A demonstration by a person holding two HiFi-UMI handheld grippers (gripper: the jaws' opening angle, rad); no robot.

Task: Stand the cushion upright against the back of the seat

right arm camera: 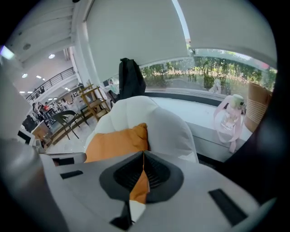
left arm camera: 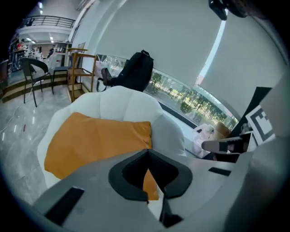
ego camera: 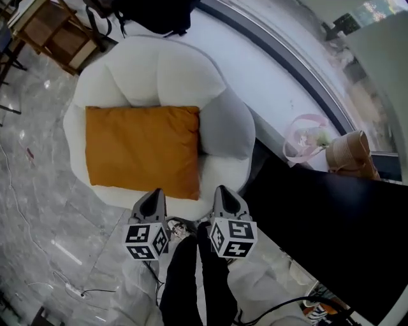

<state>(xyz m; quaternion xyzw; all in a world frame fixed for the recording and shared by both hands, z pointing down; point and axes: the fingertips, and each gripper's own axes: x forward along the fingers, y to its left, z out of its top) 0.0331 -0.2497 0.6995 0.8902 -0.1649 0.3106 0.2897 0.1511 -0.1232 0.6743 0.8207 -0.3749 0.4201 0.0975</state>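
Observation:
An orange cushion (ego camera: pixel 141 149) lies flat on the seat of a round white armchair (ego camera: pixel 159 70). The chair's back is on the far side of the cushion. Both grippers hover side by side just short of the seat's near edge. The left gripper (ego camera: pixel 153 195) is shut with nothing in it, and the right gripper (ego camera: pixel 222 191) is shut and empty too. In the left gripper view the closed left gripper (left arm camera: pixel 148 152) points at the cushion (left arm camera: pixel 93 140). In the right gripper view the closed right gripper (right arm camera: pixel 143 154) aims at the cushion's (right arm camera: pixel 115 142) right end.
A black backpack (ego camera: pixel 159 16) sits behind the chair on the window ledge. Wooden chairs (ego camera: pixel 48 25) stand at the far left. A pink bag (ego camera: pixel 306 137) and a brown bag (ego camera: pixel 349 153) rest on the ledge at the right. A black tabletop (ego camera: pixel 331 223) lies close on the right.

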